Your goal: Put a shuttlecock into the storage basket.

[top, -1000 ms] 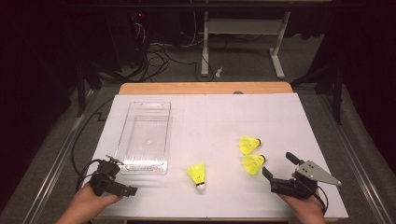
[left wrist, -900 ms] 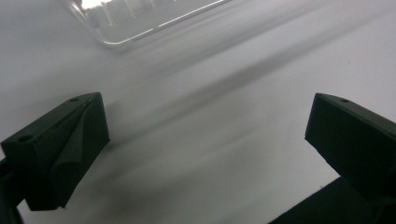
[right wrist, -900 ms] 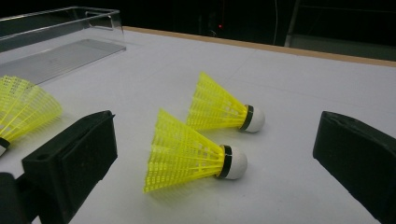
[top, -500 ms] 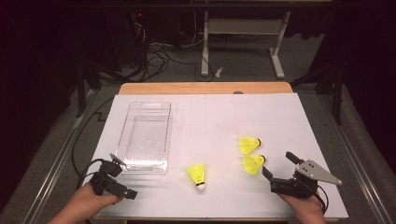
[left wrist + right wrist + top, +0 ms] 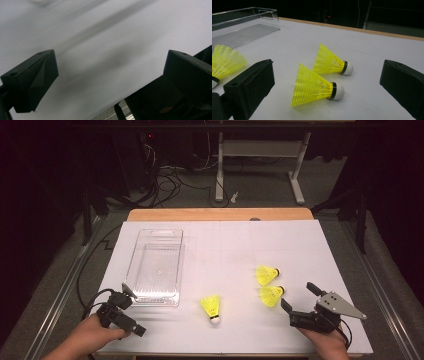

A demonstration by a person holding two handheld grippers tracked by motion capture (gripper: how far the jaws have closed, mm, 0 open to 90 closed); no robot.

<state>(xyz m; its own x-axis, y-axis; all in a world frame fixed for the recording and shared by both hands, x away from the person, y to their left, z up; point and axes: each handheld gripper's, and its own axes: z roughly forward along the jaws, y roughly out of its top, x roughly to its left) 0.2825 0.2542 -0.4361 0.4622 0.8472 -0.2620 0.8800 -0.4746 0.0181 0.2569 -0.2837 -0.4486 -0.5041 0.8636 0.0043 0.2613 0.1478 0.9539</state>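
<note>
Three yellow shuttlecocks with white corks lie on the white table: one (image 5: pixel 210 306) in front of the middle, two (image 5: pixel 266 275) (image 5: pixel 271 295) side by side at the right. My right gripper (image 5: pixel 298 296) is open just right of the nearer one. In the right gripper view that shuttlecock (image 5: pixel 317 87) lies ahead between the jaws of my gripper (image 5: pixel 324 85), the second (image 5: pixel 332 62) behind it, the third (image 5: pixel 224 62) at far left. My left gripper (image 5: pixel 134 311) is open near the table's front left edge. In the left gripper view its jaws (image 5: pixel 110 75) hold nothing over bare table.
A clear plastic tray (image 5: pixel 155 267) stands on the left half of the table, just beyond my left gripper, and reappears far left in the right gripper view (image 5: pixel 244 22). Past the table's far wooden edge (image 5: pixel 220 214) are cables and a desk frame on the floor.
My left gripper has drifted slightly toward the front edge. The right gripper and the shuttlecocks have not moved.
</note>
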